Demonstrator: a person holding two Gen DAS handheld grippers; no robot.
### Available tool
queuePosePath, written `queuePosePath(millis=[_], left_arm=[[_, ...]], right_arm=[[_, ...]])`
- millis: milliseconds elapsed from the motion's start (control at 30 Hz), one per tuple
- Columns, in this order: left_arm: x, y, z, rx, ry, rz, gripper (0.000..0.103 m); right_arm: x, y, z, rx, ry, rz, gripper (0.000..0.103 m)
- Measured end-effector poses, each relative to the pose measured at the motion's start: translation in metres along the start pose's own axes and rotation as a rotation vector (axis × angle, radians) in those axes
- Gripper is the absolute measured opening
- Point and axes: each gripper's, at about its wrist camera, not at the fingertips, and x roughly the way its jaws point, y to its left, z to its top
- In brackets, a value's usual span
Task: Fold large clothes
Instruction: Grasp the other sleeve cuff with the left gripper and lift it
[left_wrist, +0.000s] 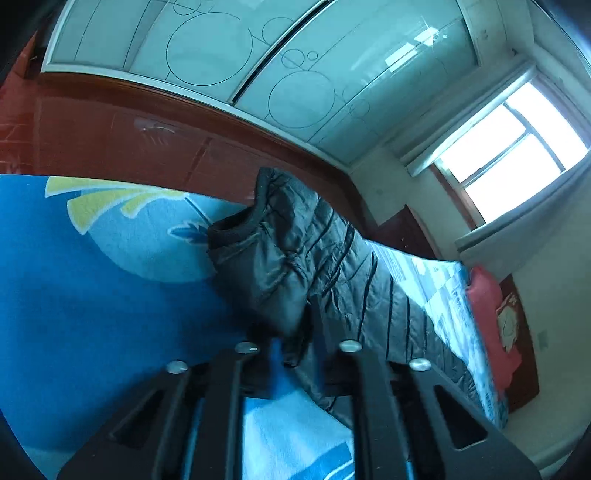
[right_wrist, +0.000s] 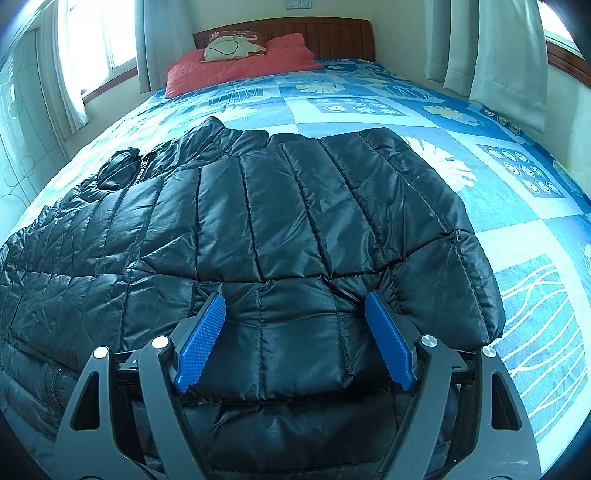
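Observation:
A black quilted puffer jacket (right_wrist: 258, 221) lies spread across the blue patterned bed (right_wrist: 369, 107). My right gripper (right_wrist: 295, 299) is open, its blue pads (right_wrist: 201, 341) standing wide apart just over the jacket's near part. In the left wrist view the jacket (left_wrist: 306, 266) runs along the bed edge, with a sleeve raised and its cuff uppermost. My left gripper (left_wrist: 291, 350) is shut on a fold of the jacket's dark fabric, which hides the fingertips.
A red pillow (right_wrist: 240, 66) and a small printed cushion (right_wrist: 232, 46) lie at the wooden headboard (right_wrist: 332, 37). Curtained windows stand on both sides. A wardrobe with frosted sliding doors (left_wrist: 221, 55) stands beside the bed, over red-brown floor (left_wrist: 110, 136).

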Motion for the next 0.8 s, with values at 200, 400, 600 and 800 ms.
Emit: queuePosePath(millis=[200, 400, 600, 800], left_arm=[[-0.020, -0.052, -0.006, 0.236, -0.088, 0.048, 0.005], [-0.045, -0.145, -0.054, 0.524, -0.140, -0.048, 0.005], [-0.044, -0.233, -0.138, 0.785, -0.098, -0.115, 0.005], [-0.047, -0.288, -0.221, 0.944, -0.014, -0.210, 0.005]], right_arm=[[0.000, 0.000, 0.001, 0.003, -0.003, 0.000, 0.078], [-0.002, -0.003, 0.000, 0.017, -0.015, 0.009, 0.078], [-0.002, -0.003, -0.001, 0.027, -0.015, 0.016, 0.078], [-0.001, -0.003, -0.001, 0.028, -0.013, 0.016, 0.078]])
